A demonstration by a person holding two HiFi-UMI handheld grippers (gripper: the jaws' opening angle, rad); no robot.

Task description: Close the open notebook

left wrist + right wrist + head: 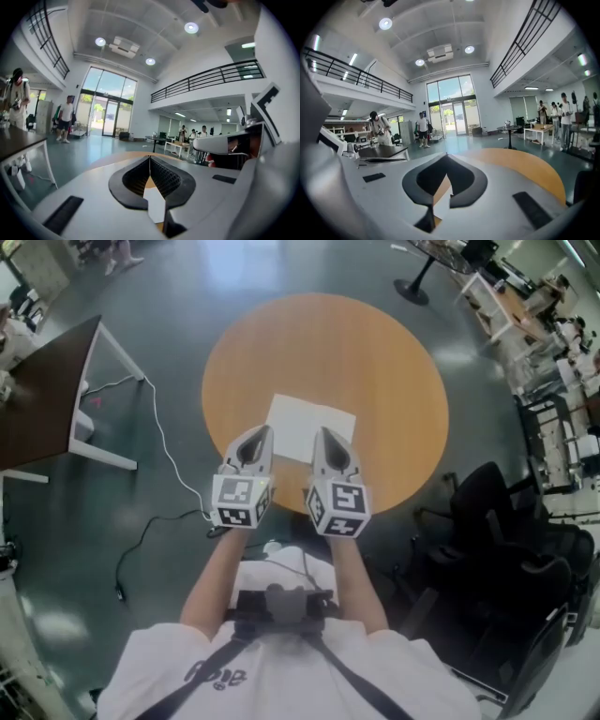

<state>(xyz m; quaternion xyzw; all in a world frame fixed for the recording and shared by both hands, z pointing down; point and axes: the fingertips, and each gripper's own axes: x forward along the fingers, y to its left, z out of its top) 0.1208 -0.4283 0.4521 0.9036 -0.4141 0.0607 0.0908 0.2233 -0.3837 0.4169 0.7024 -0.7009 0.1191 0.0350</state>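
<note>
An open notebook [314, 423] lies flat, showing blank white pages, near the front of a round orange table [328, 343]. My left gripper [265, 430] hangs over the notebook's left front corner with its jaws shut and empty. My right gripper [319, 432] hovers beside it over the notebook's front edge, also shut with nothing held. In the left gripper view the closed tips of the left gripper [150, 157] point across the table, and a white strip of the notebook [154, 199] shows below them. In the right gripper view the right gripper [446, 155] points over the orange table [525, 171].
A dark table on white legs [37, 390] stands at the left, with a cable [164, 442] trailing over the floor. Black office chairs [506, 540] crowd the right side. Several people [65, 117] stand in the hall beyond.
</note>
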